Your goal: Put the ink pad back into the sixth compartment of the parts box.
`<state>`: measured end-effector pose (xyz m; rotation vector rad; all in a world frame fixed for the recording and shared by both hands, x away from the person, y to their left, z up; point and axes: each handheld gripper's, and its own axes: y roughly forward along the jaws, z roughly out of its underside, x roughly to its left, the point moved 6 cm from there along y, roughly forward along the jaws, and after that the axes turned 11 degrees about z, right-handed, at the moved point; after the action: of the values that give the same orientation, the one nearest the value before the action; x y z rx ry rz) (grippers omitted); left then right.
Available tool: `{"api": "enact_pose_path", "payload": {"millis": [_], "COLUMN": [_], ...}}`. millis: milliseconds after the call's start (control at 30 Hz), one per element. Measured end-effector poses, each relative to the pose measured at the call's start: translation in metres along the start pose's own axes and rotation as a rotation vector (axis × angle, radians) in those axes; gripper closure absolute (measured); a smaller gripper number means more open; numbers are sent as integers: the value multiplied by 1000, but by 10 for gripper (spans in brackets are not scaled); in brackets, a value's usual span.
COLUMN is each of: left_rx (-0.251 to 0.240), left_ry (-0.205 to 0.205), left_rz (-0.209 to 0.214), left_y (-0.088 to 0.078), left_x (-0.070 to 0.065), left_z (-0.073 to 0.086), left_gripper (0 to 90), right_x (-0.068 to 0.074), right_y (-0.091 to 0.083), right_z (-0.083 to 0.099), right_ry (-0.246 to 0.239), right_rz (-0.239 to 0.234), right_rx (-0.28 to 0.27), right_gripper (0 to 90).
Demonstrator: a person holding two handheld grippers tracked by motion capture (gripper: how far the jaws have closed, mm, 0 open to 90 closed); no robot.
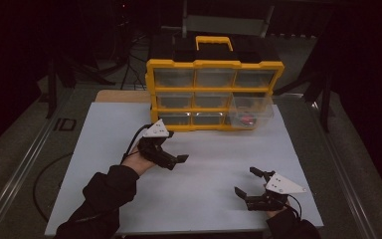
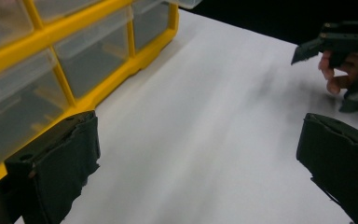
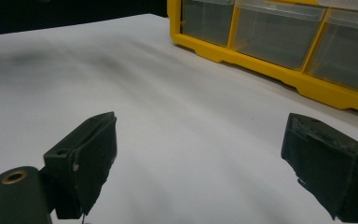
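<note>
- The organizer (image 1: pixel 214 94), yellow-framed with clear drawers, stands at the far edge of the white counter (image 1: pixel 199 174), fronts facing the person so each drawer can be pulled straight out.
- One drawer (image 1: pixel 251 112) at the lower right sticks out, with something small and red inside; likely the drawer being worked on.
- The left tongs (image 1: pixel 176 162) hover just before the bottom row, jaws apart and holding nothing.
- The right tongs (image 1: pixel 248 181) hang low over the near counter, jaws wide apart, empty, well clear of the organizer, seemingly waiting.
</note>
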<state>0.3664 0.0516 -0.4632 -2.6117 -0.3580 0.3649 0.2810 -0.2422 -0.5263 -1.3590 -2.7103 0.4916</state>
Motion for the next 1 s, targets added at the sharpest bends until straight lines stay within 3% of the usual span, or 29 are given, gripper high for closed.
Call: {"api": "enact_pose_path", "payload": {"millis": [133,733,1000], "left_rx": [-2,-60,-61], "left_ry": [0,-70,-79], "left_rz": [-10,-91,-85], "left_y": [-8,-53,-64], "left_x": [-1,-7,-15], "left_z": [14,71,94], "left_gripper": [2,3,3], "right_x": [0,1,2], "right_y": [0,1,1], "right_z": [0,-1,0], "right_ry": [-4,-8,-12], "right_rz": [-3,0,-2], "right_rx": [-1,0,5], "right_gripper": [104,104,104]}}
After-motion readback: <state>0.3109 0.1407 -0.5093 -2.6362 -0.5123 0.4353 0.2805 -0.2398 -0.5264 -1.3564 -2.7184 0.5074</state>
